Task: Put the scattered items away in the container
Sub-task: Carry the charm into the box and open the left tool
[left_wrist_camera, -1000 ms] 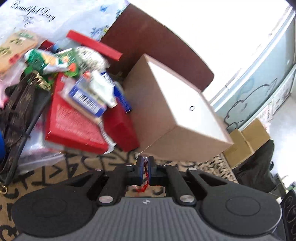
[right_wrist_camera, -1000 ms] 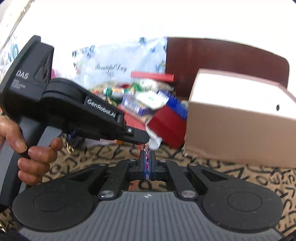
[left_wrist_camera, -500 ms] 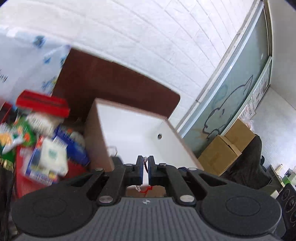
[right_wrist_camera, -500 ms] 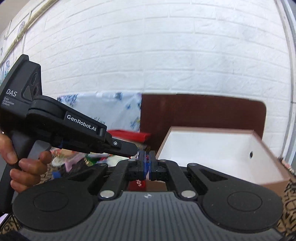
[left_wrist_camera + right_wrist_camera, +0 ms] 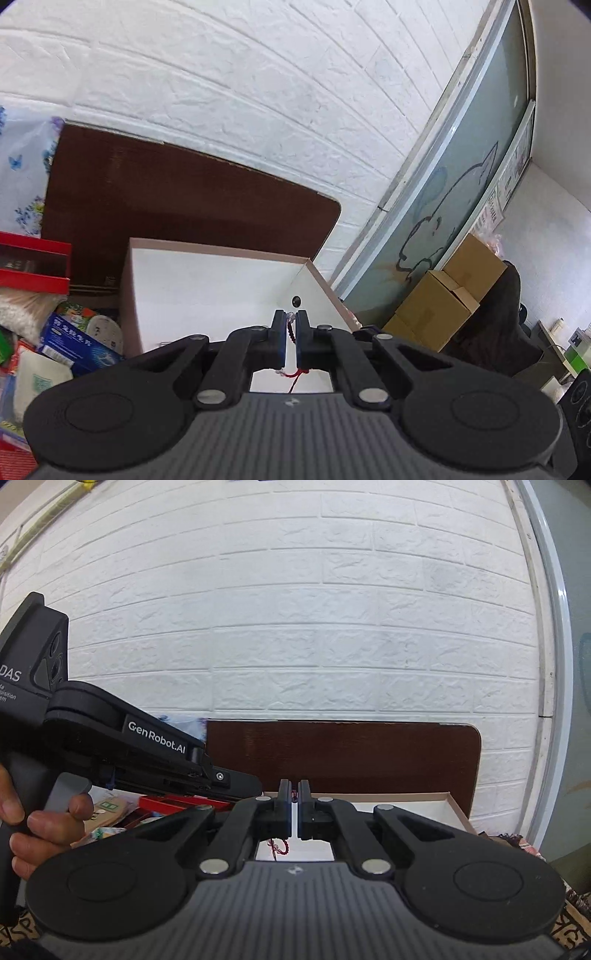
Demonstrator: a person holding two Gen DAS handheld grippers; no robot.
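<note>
The open cardboard box was white inside with pinkish-tan walls. A dark brown wooden board stood behind it against the white brick-patterned wall. A red flat box and a blue printed packet lay beside it.

Matt cardboard box, rough brick wall

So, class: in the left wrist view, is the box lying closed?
No, the box stands open, its white inside and a small round hole in one wall showing.
</note>
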